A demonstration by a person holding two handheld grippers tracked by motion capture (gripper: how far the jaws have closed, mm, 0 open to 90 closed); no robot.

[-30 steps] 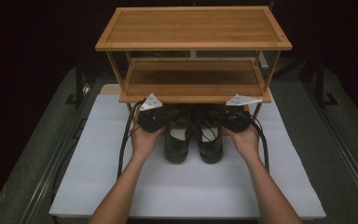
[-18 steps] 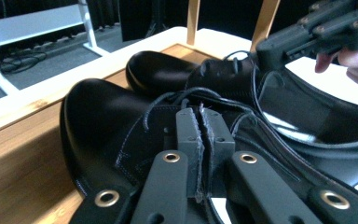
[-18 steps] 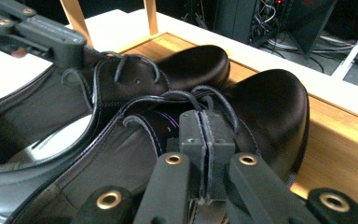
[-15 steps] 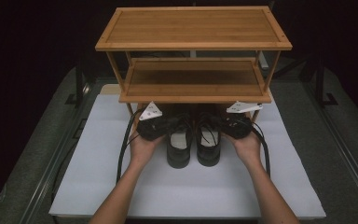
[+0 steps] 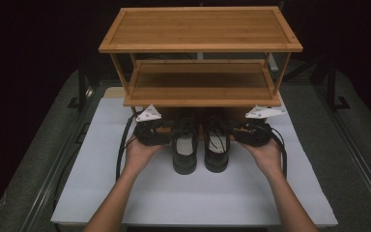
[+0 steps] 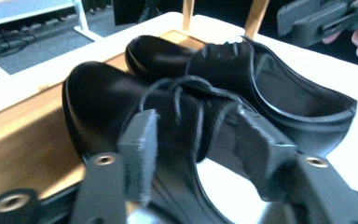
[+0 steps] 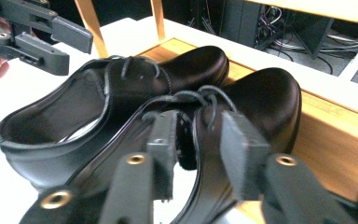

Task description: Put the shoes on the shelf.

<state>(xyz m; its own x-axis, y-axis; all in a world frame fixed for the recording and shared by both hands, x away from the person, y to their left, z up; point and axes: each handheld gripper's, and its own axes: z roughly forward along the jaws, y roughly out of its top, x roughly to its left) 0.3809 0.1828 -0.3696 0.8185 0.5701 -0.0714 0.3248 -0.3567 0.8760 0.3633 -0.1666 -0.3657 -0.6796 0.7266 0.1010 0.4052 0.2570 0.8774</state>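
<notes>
Since the earlier frame, both black shoes have been pushed forward, toes under the wooden rack (image 5: pixel 200 82). In the high view, the left shoe (image 5: pixel 184 145) and right shoe (image 5: pixel 216 145) are seen side by side on the white tabletop (image 5: pixel 198 193) (heels toward the person). In the left gripper view, the left hand-held gripper (image 6: pixel 191 140) is seen closed on the left shoe's (image 6: pixel 121 107) laced upper. In the right gripper view, the right hand-held gripper (image 7: pixel 198 140) is likewise clamped on the right shoe (image 7: pixel 251 107).

Left shoe (image 5: pixel 184 147): black leather, smooth — soft sheen on the toe
Right shoe (image 5: pixel 216 145): same glossy leather (cord laces, matt)
Rack (image 5: pixel 200 30): pale wood, satin grain
Worktop (image 5: pixel 193 193): white, matt sheet
Fingers (image 6: pixel 137 151): grey plastic — rough, matt pads
</notes>
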